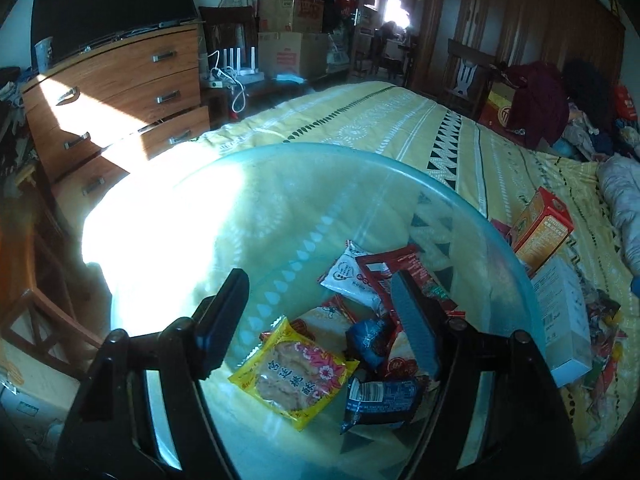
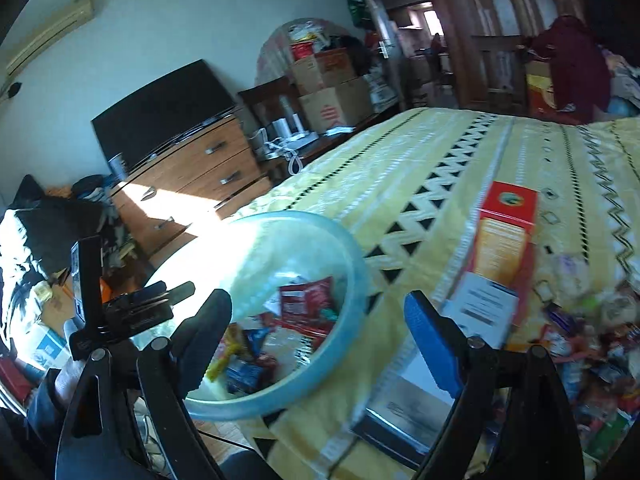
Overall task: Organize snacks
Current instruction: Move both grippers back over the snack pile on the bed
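A clear blue-tinted bowl [image 1: 460, 200] stands on the yellow patterned bedspread [image 1: 380, 120]. In it lie a yellow packet [image 1: 296, 372], a white packet [image 1: 352, 280], a red packet [image 1: 408, 264] and a dark blue packet [image 1: 380, 400]. My left gripper [image 1: 320, 316] hangs open over these packets, nothing between its fingers. In the right wrist view my right gripper [image 2: 320, 340] stands open and empty, just above the near right rim of the bowl [image 2: 352, 248]. The left gripper [image 2: 180, 290] reaches over the bowl's left rim there.
An orange-red box [image 2: 504, 240], a white box [image 2: 480, 308] and a flat silver box [image 2: 408, 412] lie right of the bowl. Several loose snacks [image 2: 580, 340] are piled further right. A wooden dresser [image 1: 120, 92] with an open drawer stands beside the bed.
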`<state>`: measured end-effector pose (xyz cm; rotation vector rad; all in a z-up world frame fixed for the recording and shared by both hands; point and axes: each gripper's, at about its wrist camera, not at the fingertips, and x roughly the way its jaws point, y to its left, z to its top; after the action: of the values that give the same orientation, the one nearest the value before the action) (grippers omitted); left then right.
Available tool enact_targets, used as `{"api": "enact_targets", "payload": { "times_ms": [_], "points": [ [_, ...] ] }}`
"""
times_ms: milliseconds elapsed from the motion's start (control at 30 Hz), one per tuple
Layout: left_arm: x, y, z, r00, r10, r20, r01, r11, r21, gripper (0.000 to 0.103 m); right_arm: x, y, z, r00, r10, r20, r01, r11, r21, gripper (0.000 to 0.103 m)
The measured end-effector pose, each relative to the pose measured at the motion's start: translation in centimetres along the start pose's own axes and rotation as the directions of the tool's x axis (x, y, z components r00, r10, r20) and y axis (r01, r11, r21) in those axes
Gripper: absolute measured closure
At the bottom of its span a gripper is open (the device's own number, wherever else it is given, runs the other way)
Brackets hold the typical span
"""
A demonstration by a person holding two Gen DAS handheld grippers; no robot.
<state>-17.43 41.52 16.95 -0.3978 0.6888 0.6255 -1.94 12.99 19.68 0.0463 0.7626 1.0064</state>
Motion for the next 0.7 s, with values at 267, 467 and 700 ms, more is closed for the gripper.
{"api": "enact_targets", "payload": {
  "times_ms": [267,467,700],
  "points": [
    [-1.2,-0.9,-1.1,0.998,-0.021,0.067,0.028,0.993,-0.111,0.026,-4.0,-5.3,-4.5,0.998,-0.055,-0.034,0.058,0.994,0.091,0.013],
    [-2.3,0.7,-2.3,0.989,-0.019,0.148,0.071,0.935,-0.347,0.011,-4.5,-6.3,-6.4,0.998,-0.03,-0.053,0.035,0.994,0.108,0.013],
    [-3.5,0.5,-3.0,0.97,0.047,0.237,0.058,0.907,-0.418,0.011,-6.3,-8.6,-7.7,0.997,-0.038,-0.061,0.046,0.99,0.133,0.013]
  ]
}}
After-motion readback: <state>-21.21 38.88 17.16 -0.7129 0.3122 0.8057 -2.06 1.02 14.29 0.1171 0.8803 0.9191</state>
